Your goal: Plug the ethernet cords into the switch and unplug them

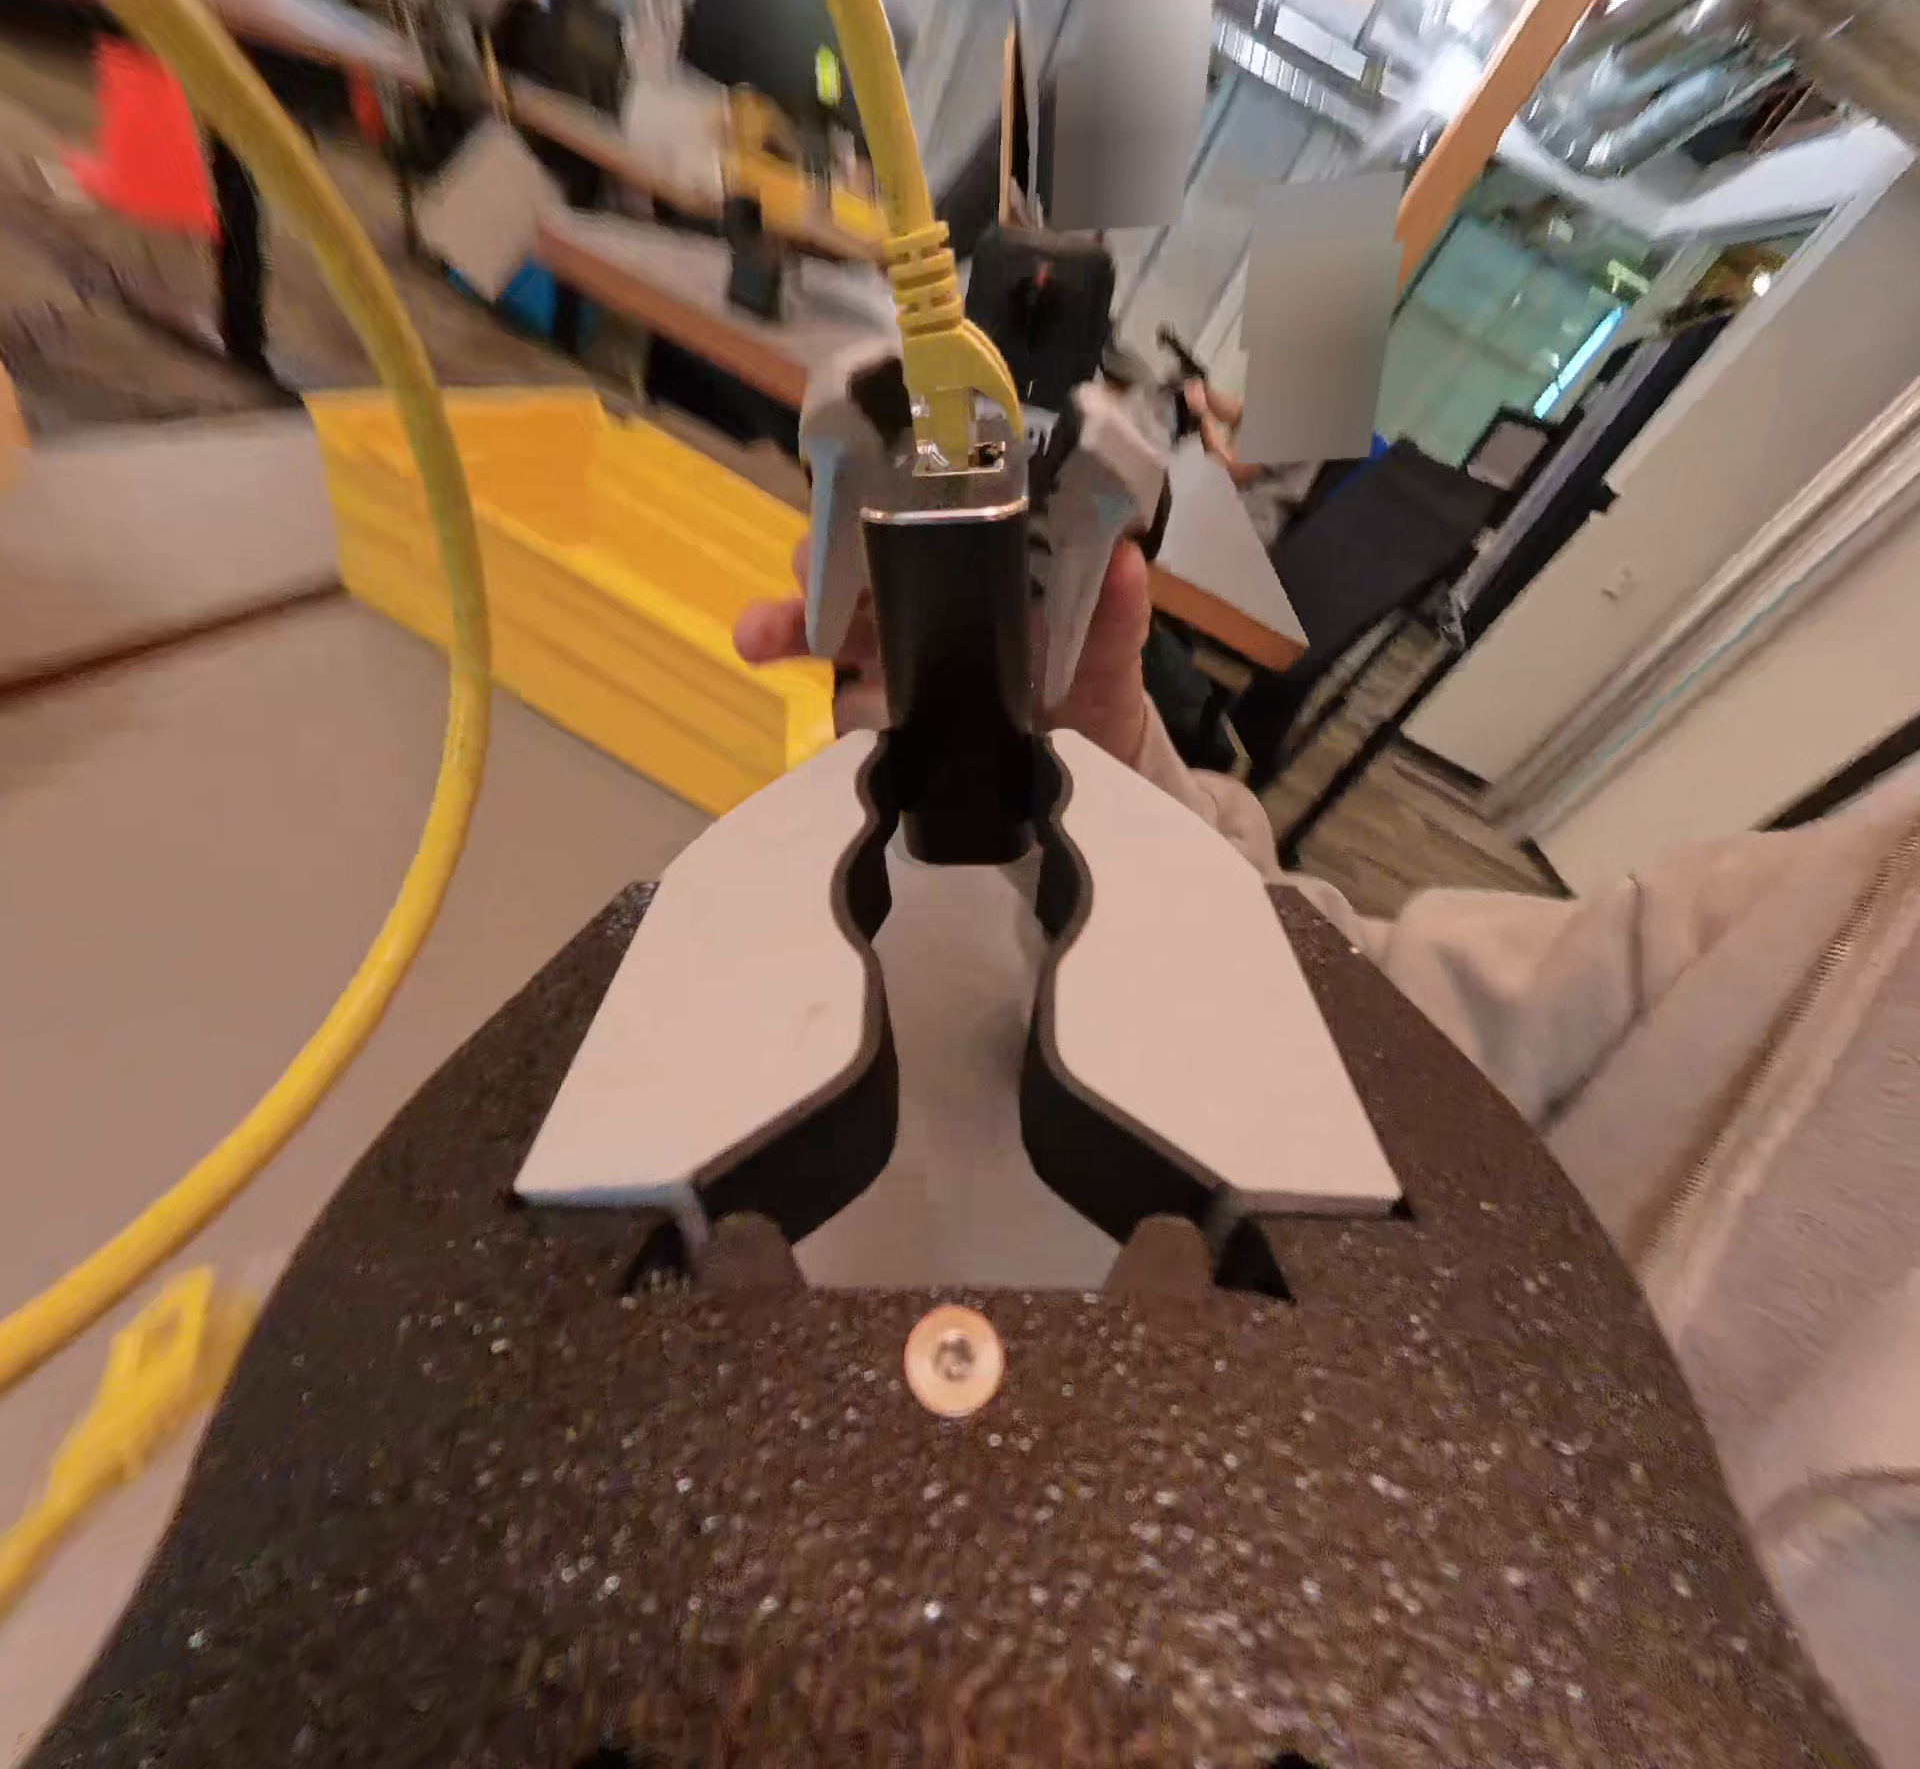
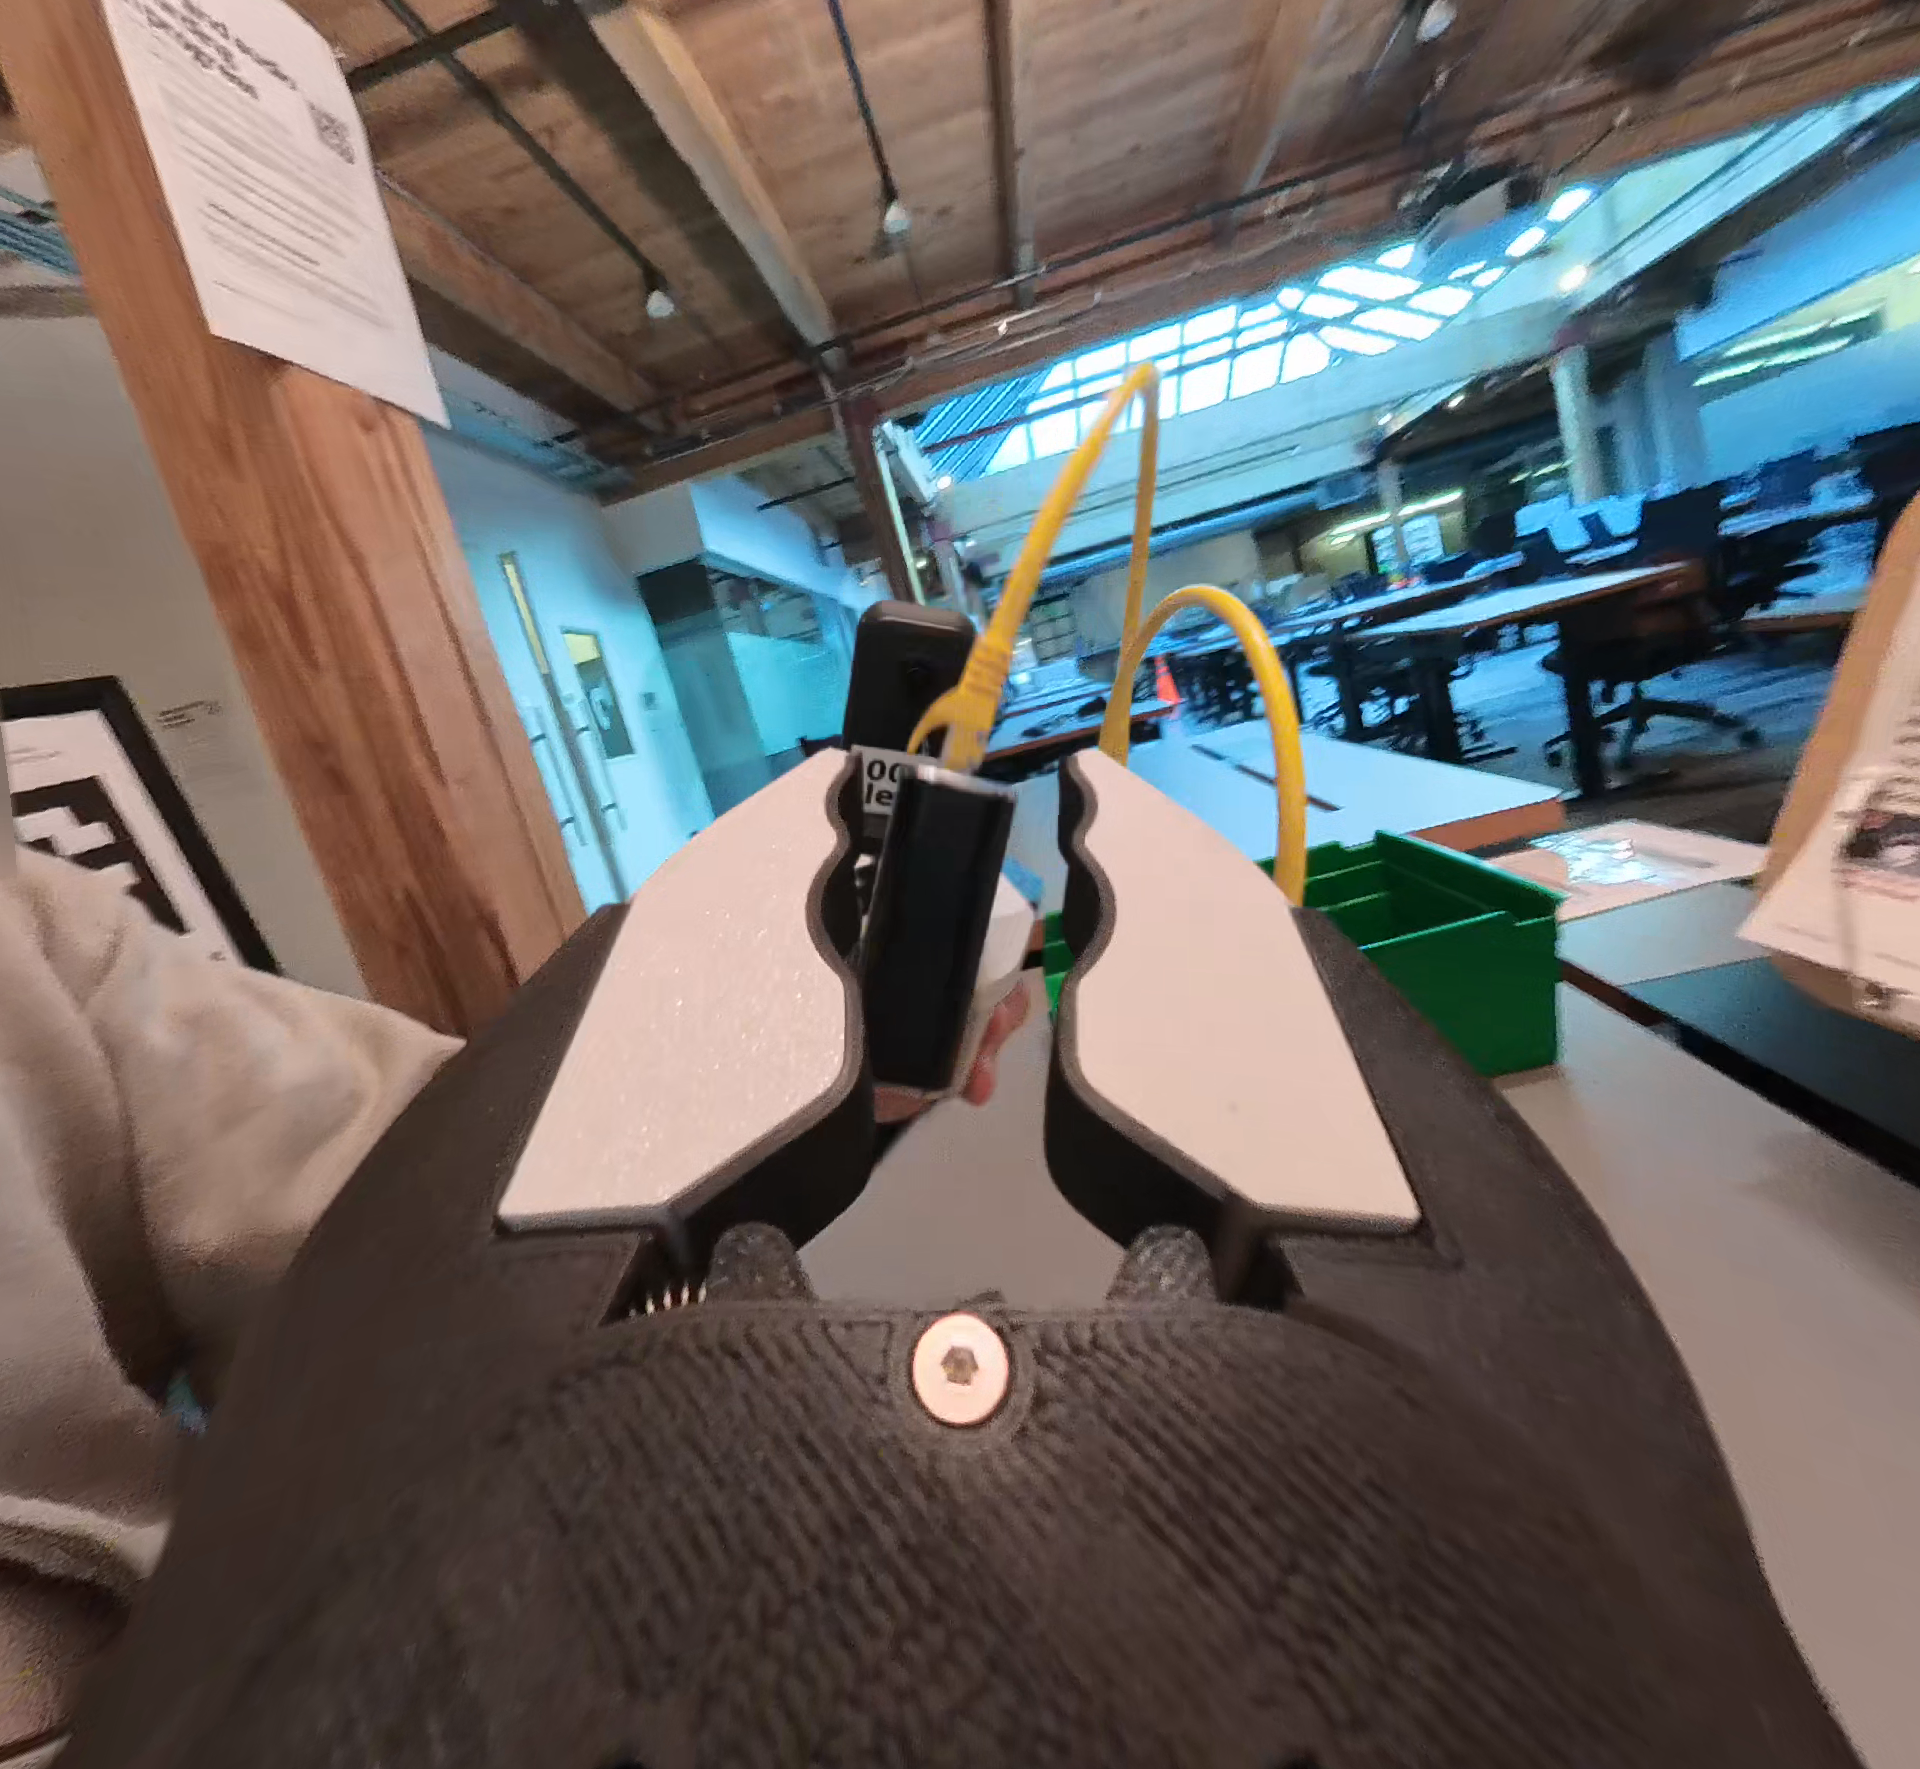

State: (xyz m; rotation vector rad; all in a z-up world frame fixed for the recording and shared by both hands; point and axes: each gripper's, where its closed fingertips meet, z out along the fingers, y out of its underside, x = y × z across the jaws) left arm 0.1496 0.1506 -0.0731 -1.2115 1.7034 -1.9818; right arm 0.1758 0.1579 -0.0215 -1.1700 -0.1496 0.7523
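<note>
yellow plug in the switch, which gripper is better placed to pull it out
Right, likely: the right gripper is open around the port end of the switch by the yellow plug, while the left gripper is shut on the switch.

Open-plan workshop/office: rows of desks w/ chairs, exposed wood ceiling, parts bins.

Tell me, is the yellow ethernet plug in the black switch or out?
In: the yellow plug sits seated in the port atop the black switch.
</note>
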